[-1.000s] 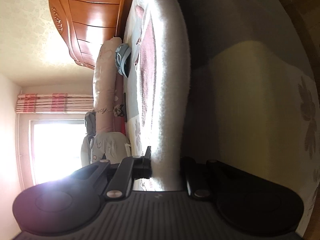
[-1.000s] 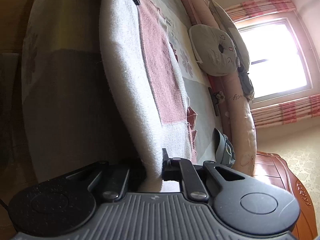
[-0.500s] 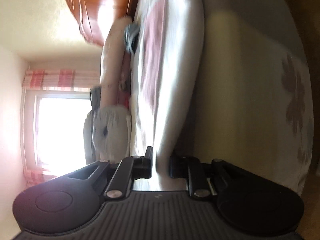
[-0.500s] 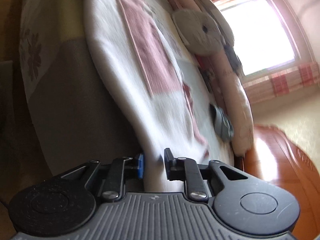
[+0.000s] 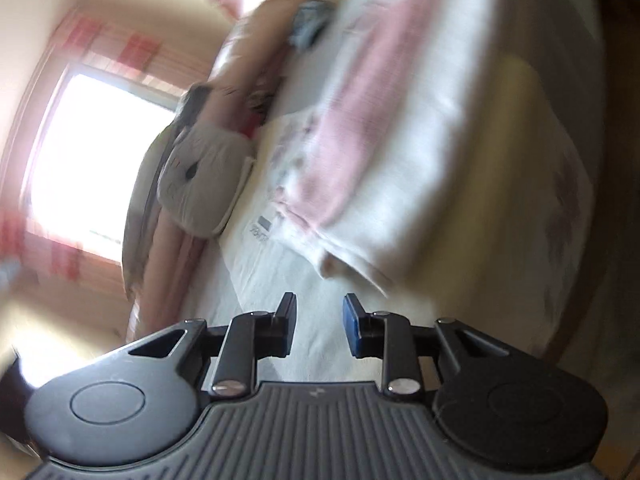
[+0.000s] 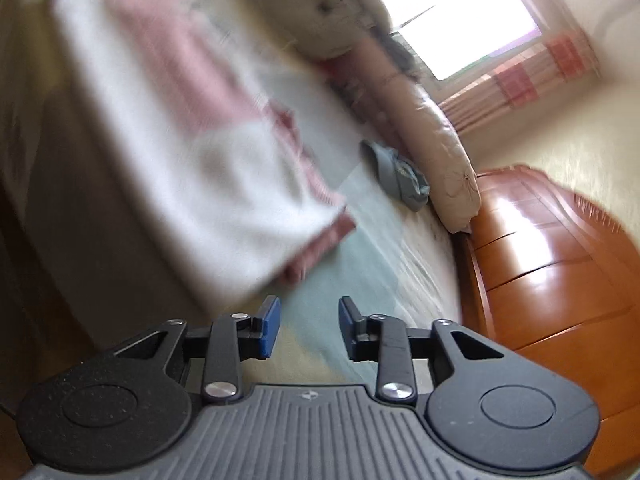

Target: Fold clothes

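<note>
Bed (image 5: 276, 280) carrying everything, no containers showing. Left gripper (image 5: 319, 326) hanging over sheet, jaws apart, gripping nothing. White-and-pink garment (image 5: 384, 152) lying folded on bed just ahead, blurred. Grey cushion (image 5: 200, 184) sitting near window side. Right gripper (image 6: 309, 328) also gaping, empty, garment (image 6: 224, 184) lying just beyond its left finger.
</note>
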